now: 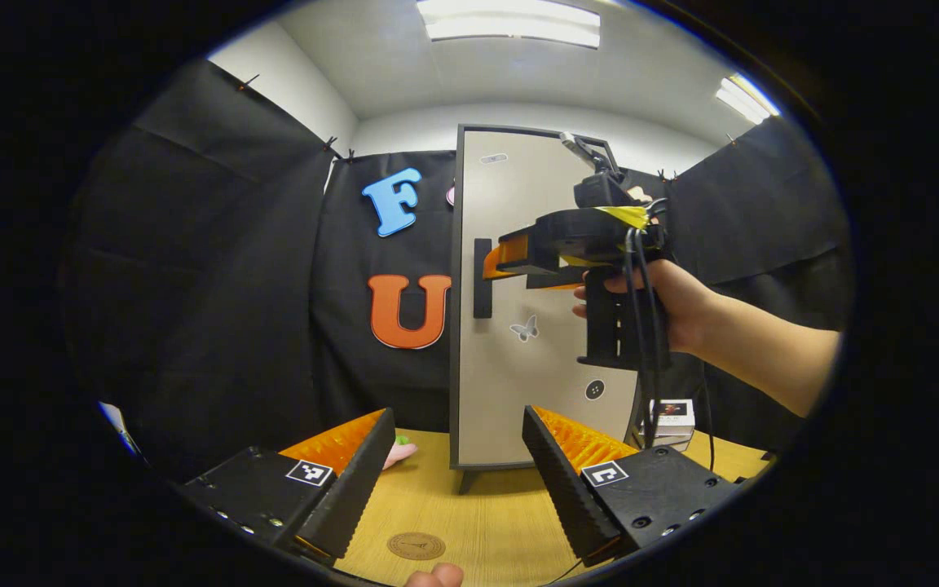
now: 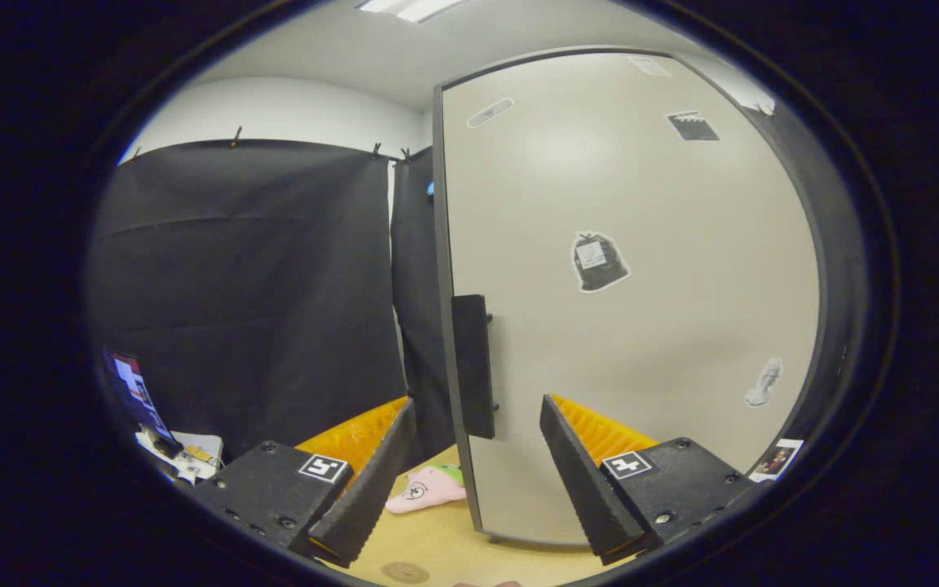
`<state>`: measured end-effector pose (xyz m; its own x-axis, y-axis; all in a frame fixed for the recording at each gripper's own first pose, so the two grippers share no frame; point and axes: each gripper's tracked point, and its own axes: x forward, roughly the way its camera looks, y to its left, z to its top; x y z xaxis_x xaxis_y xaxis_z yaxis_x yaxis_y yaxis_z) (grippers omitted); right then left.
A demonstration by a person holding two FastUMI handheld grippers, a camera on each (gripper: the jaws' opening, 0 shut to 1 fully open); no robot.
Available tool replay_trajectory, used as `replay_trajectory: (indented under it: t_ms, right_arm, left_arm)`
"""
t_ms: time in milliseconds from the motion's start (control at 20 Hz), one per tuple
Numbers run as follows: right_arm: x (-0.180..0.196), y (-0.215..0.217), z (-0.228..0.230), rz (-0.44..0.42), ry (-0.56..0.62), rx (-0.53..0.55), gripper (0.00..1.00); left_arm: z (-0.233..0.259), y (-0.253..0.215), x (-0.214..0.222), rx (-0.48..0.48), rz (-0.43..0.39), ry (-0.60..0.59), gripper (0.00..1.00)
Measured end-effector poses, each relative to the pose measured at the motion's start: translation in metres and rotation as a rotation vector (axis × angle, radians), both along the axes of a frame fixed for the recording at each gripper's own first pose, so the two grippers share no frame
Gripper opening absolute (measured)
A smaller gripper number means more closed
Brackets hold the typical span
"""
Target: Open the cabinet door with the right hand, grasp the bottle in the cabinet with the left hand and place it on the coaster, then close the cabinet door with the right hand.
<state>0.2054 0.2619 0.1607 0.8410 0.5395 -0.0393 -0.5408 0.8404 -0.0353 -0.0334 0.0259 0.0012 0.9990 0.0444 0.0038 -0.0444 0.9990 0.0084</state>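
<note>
Closed beige cabinet door (image 2: 624, 310), dark vertical handle (image 2: 473, 367)

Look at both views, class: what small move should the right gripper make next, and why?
Probably ease the right gripper forward so its open fingers straddle the dark handle on the cabinet door, then close. The door looks shut, and the handle sits just ahead between the spread fingers, not yet gripped. The left gripper waits open above the coaster.

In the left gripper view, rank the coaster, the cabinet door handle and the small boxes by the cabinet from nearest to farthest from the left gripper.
1. Coaster, on the table just ahead.
2. Small boxes, right of the cabinet.
3. Cabinet door handle, high on the door.
</note>
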Motion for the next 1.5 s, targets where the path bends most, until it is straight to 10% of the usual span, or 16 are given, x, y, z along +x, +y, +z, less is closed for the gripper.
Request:
replay_trajectory:
  t_ms: [400,550,850,1500]
  right_arm:
    - [0.049,0.028,-0.010,-0.092,0.027,-0.088,0.86]
    - [0.056,0.031,-0.012,-0.136,0.006,-0.130,0.53]
    - [0.059,0.028,-0.012,-0.139,-0.009,-0.091,0.23]
    - [-0.051,0.004,-0.002,0.072,-0.017,-0.090,0.19]
  left_arm:
    - [-0.003,0.029,0.000,0.024,0.056,0.003,0.95]
    - [-0.005,0.037,0.002,0.011,0.071,0.002,0.95]
    - [-0.001,0.059,-0.002,0.028,0.106,-0.010,0.95]
    - [-0.005,0.066,-0.009,0.030,0.130,0.006,0.95]
